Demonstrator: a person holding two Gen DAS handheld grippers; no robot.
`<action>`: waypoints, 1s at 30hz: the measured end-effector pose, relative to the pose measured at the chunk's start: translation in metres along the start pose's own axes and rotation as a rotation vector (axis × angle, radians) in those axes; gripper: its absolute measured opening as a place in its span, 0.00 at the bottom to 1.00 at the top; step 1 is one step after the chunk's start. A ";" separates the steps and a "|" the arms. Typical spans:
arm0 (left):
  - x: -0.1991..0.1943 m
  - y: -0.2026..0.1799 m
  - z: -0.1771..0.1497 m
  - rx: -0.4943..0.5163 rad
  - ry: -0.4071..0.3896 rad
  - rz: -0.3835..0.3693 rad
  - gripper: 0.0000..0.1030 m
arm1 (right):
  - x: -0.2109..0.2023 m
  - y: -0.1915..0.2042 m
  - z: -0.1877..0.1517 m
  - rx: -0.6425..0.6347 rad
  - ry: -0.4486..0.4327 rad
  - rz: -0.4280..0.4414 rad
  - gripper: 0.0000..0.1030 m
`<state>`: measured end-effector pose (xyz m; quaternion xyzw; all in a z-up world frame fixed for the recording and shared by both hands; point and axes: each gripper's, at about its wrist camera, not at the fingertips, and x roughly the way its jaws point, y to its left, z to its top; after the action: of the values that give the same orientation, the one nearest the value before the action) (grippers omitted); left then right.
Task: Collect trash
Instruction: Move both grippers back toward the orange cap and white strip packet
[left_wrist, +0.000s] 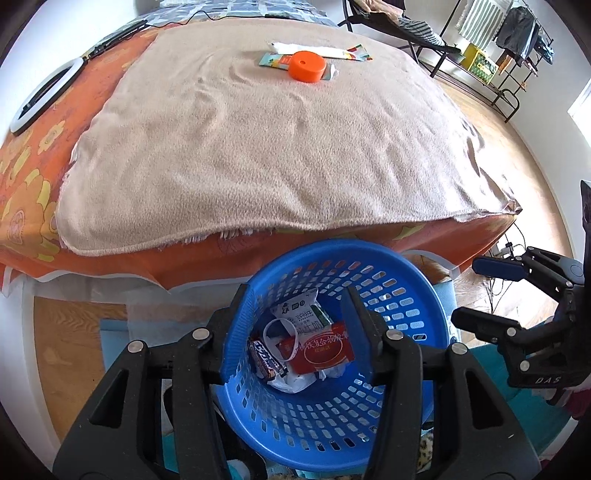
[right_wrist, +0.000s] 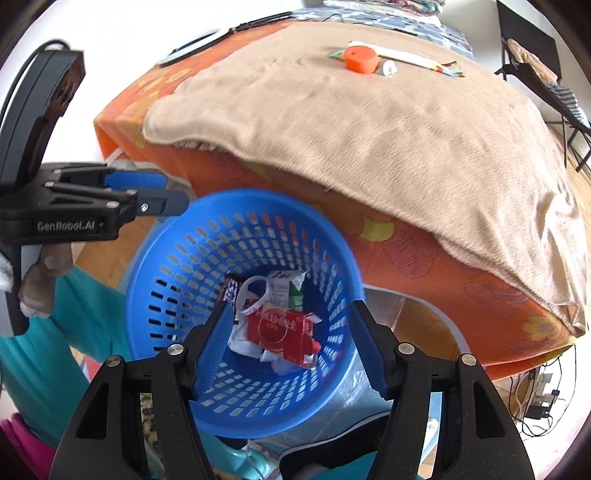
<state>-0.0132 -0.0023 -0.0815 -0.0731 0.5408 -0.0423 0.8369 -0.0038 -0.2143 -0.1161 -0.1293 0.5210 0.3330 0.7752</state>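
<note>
A blue slotted basket (left_wrist: 402, 291) (right_wrist: 177, 258) stands on the floor in front of the bed. It holds trash: a red packet (left_wrist: 321, 350) (right_wrist: 280, 328), a white milk carton (left_wrist: 295, 310) (right_wrist: 284, 284), a dark candy wrapper (left_wrist: 266, 358) and a white ring. My left gripper (left_wrist: 295, 332) (right_wrist: 162, 192) is open and empty above the basket. My right gripper (right_wrist: 291, 350) (left_wrist: 469, 291) is open and empty above it too. On the beige blanket (left_wrist: 258, 147) (right_wrist: 406, 129) lie an orange lid (left_wrist: 307, 65) (right_wrist: 361, 59), a long white wrapper (left_wrist: 332, 51) (right_wrist: 406, 57) and a teal packet (left_wrist: 275, 59).
An orange flowered bedsheet (left_wrist: 29, 166) (right_wrist: 443, 266) covers the bed. A white ring light (left_wrist: 40, 99) lies at its far left. A clothes rack (left_wrist: 509, 44) and a black chair (left_wrist: 388, 22) stand on the wooden floor at the right. Cables (right_wrist: 535, 398) lie under the bed corner.
</note>
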 end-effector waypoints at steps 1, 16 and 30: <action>-0.002 -0.001 0.005 0.006 -0.009 0.000 0.49 | -0.003 -0.006 0.004 0.020 -0.010 0.009 0.62; -0.003 -0.021 0.102 0.055 -0.120 -0.003 0.49 | -0.059 -0.078 0.093 0.154 -0.270 -0.007 0.62; 0.040 -0.021 0.177 0.028 -0.145 -0.013 0.49 | -0.033 -0.151 0.196 0.235 -0.299 0.101 0.62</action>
<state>0.1650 -0.0153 -0.0426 -0.0678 0.4776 -0.0497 0.8746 0.2285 -0.2320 -0.0252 0.0391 0.4409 0.3239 0.8362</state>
